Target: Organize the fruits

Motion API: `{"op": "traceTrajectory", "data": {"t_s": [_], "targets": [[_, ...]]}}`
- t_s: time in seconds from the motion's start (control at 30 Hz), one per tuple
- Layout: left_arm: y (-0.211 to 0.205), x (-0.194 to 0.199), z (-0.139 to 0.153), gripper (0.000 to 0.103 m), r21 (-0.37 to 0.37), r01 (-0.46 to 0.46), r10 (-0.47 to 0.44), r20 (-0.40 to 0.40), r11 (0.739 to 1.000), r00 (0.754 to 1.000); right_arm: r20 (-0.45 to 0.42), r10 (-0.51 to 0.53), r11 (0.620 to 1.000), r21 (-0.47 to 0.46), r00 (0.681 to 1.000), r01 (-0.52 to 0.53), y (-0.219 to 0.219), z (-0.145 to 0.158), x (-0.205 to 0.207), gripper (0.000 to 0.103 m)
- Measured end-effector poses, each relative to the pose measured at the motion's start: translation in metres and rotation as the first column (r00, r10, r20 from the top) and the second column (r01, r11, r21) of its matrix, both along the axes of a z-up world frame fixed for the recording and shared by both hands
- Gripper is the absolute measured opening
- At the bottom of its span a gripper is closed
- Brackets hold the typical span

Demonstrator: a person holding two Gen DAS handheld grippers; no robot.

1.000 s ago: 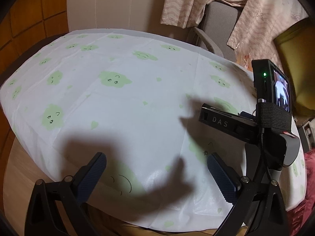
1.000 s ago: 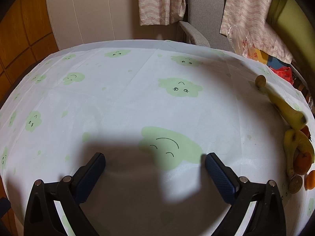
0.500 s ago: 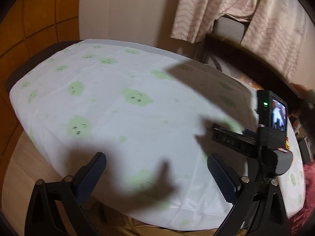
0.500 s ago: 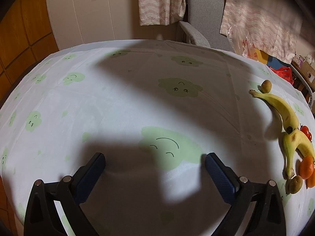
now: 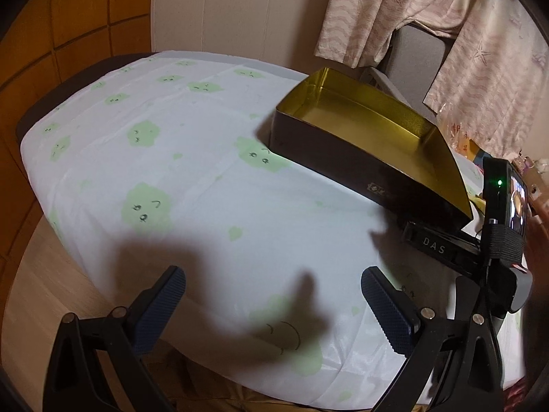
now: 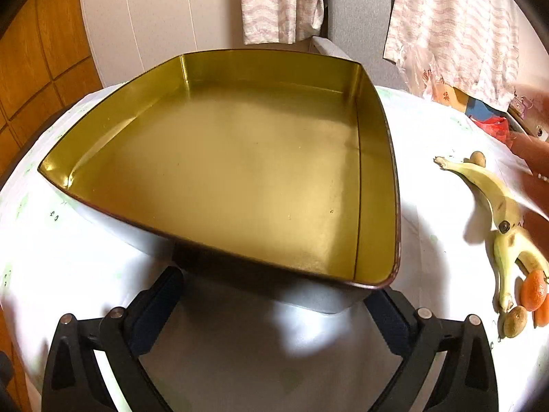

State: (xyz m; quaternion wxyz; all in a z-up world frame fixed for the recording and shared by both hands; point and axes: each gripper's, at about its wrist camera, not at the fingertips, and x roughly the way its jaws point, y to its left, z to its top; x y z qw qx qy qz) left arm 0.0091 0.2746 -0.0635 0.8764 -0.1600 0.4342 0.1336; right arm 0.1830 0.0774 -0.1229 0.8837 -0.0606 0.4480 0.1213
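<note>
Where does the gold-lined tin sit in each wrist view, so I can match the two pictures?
Left wrist: the tin is upper right, beyond the right gripper's camera.
Right wrist: the tin fills the centre, with bananas to its right.
Shared landmark: the grey chair under hanging clothes.

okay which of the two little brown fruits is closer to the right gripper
The brown fruit at the near end of the fruit row, beside the orange. The other brown fruit lies farther back, by the banana stem.

A person's hand (image 6: 535, 178) blurs at the frame's right edge; the tin (image 6: 240, 178) hides the right gripper's fingertips; one orange (image 6: 542, 313) is cropped.
</note>
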Motion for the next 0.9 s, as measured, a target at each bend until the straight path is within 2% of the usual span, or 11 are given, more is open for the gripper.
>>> {"op": "traceTrajectory", "data": {"t_s": [0.1, 0.3, 0.47, 0.53, 0.6, 0.67, 0.77, 0.9], "targets": [[-0.006, 0.0, 0.006, 0.103, 0.014, 0.005, -0.006, 0.013, 1.0, 1.0, 0.001, 0.0, 1.0, 0.001, 1.0, 0.0, -0.001, -0.001, -0.002, 0.103], [-0.02, -0.011, 0.041, 0.103, 0.101, 0.014, -0.023, 0.084, 0.995, 0.996, 0.0, 0.0, 1.0, -0.002, 1.0, 0.0, -0.001, 0.002, 0.002, 0.103], [-0.028, -0.014, 0.05, 0.103, 0.11, 0.037, -0.047, 0.09, 0.993, 0.995, -0.015, 0.004, 1.0, -0.008, 1.0, -0.004, 0.004, 0.006, 0.009, 0.103], [-0.033, -0.013, 0.05, 0.103, 0.117, 0.049, -0.06, 0.088, 0.992, 0.994, -0.048, 0.053, 0.999, 0.003, 0.997, -0.053, -0.002, 0.011, 0.002, 0.102], [-0.042, -0.009, 0.05, 0.103, 0.13, 0.059, -0.07, 0.084, 0.99, 0.994, -0.008, 0.058, 0.998, 0.016, 0.998, -0.058, -0.015, 0.029, -0.021, 0.102], [-0.059, -0.005, 0.051, 0.103, 0.175, 0.063, -0.077, 0.071, 0.983, 0.995, 0.064, 0.005, 0.999, 0.037, 0.998, -0.007, -0.038, 0.054, -0.047, 0.102], [-0.09, 0.001, 0.053, 0.103, 0.22, 0.129, -0.144, 0.055, 0.967, 0.988, 0.06, -0.136, 0.988, 0.076, 0.989, 0.131, -0.084, 0.074, -0.072, 0.103], [-0.137, 0.004, 0.055, 0.103, 0.311, 0.217, -0.246, 0.057, 0.925, 0.968, 0.104, -0.311, 0.949, 0.088, 0.945, 0.302, -0.148, 0.088, -0.102, 0.102]]}}
